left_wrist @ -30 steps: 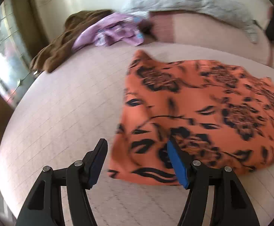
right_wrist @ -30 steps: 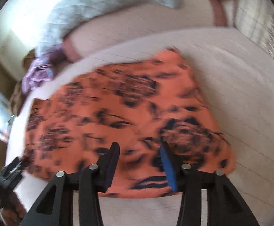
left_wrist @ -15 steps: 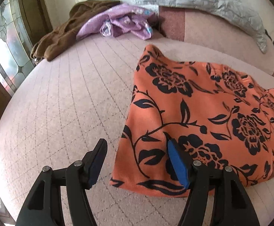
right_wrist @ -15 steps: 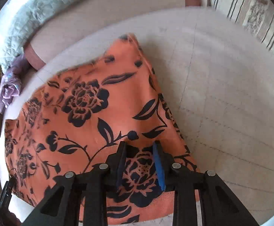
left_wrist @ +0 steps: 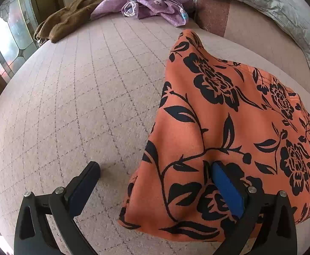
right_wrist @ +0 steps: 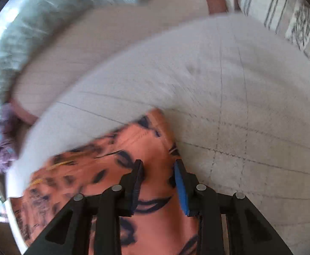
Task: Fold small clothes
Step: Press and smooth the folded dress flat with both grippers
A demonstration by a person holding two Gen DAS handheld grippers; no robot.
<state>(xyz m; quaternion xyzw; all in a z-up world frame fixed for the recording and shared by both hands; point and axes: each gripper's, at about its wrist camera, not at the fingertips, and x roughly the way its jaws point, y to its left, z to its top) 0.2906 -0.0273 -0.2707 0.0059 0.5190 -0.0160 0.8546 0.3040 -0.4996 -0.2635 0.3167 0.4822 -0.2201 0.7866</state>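
Observation:
An orange garment with a black flower print (left_wrist: 214,114) lies flat on the pink quilted bed (left_wrist: 80,106). My left gripper (left_wrist: 155,166) hovers low over the garment's near left corner. Its jaws are opening wide, one finger over bare quilt and the blue-padded finger (left_wrist: 227,187) over the cloth, and nothing is pinched. In the blurred right wrist view, my right gripper (right_wrist: 158,167) hangs over the right edge of the orange garment (right_wrist: 116,161). Its jaws are opening, with cloth beneath the gap and the pads not pressing on it.
A brown garment (left_wrist: 69,19) and a purple one (left_wrist: 152,2) lie heaped at the far end of the bed. A grey quilt (left_wrist: 261,4) runs along the back. A striped cushion (right_wrist: 282,17) sits at the far right, and a stained-glass window (left_wrist: 8,38) is on the left.
The left jaws have spread much wider and come lower and closer to the garment's near corner. The right gripper has swept along the garment to its right edge, and its jaws have parted a little.

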